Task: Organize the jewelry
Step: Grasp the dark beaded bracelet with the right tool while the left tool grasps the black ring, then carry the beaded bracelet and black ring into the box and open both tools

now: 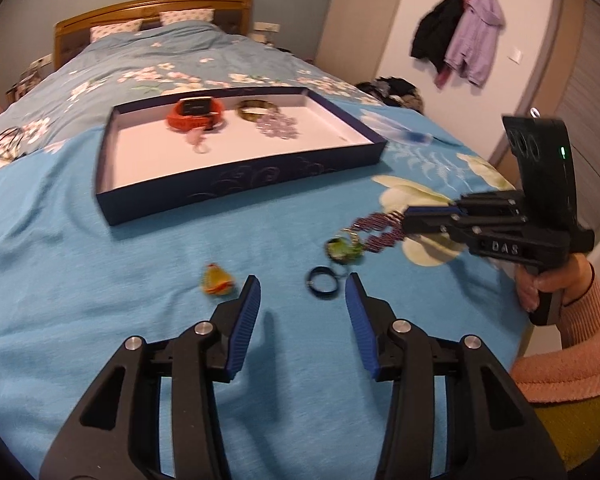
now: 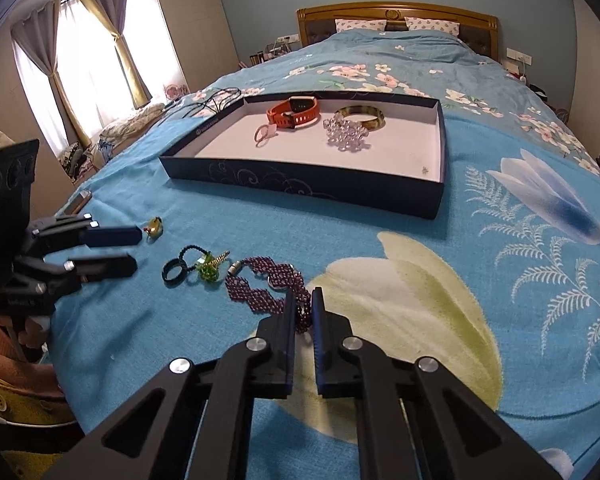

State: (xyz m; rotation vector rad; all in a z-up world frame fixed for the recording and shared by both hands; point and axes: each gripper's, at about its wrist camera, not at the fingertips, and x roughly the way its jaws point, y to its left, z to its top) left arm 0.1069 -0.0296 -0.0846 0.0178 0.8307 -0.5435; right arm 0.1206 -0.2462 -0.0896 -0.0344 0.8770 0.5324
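A: Right wrist view first: any grip on the purple beaded bracelet [image 2: 268, 284]?

B: Yes. Pinched between the pads of the right gripper [image 2: 302, 300], jaws drawn nearly together on its near end. Otherwise lies flat on the blue bedspread [image 2: 380, 248].

A: Runs which way?

B: Away from the tongs and to the left, long axis slanting toward the green bead charm [image 2: 210, 268], clasp end just beside it. Looks apart from the charm, though hard to say for certain.

A: And the dark box tray [image 2: 300, 184]?

B: Straight ahead, well beyond the bracelet, already holding an orange watch [image 2: 296, 114], a bangle [image 2: 364, 114], clear beads [image 2: 348, 134] and a pink loop [image 2: 264, 134]. Probably means lifting, then carrying forward over the near wall, with the free end trailing left and low.

A: Left gripper [image 1: 302, 284]?

B: Jaws standing apart, nothing between them. Sits nearer the black ring [image 1: 322, 279], just off its right fingertip, and the yellow charm [image 1: 217, 282], just off its left one. Well apart from the bracelet.

A: So which hand for which piece?

B: Right for the bracelet, clearly; left better placed for the ring or the yellow charm. Worth watching for the trailing end snagging the green charm on the way up.
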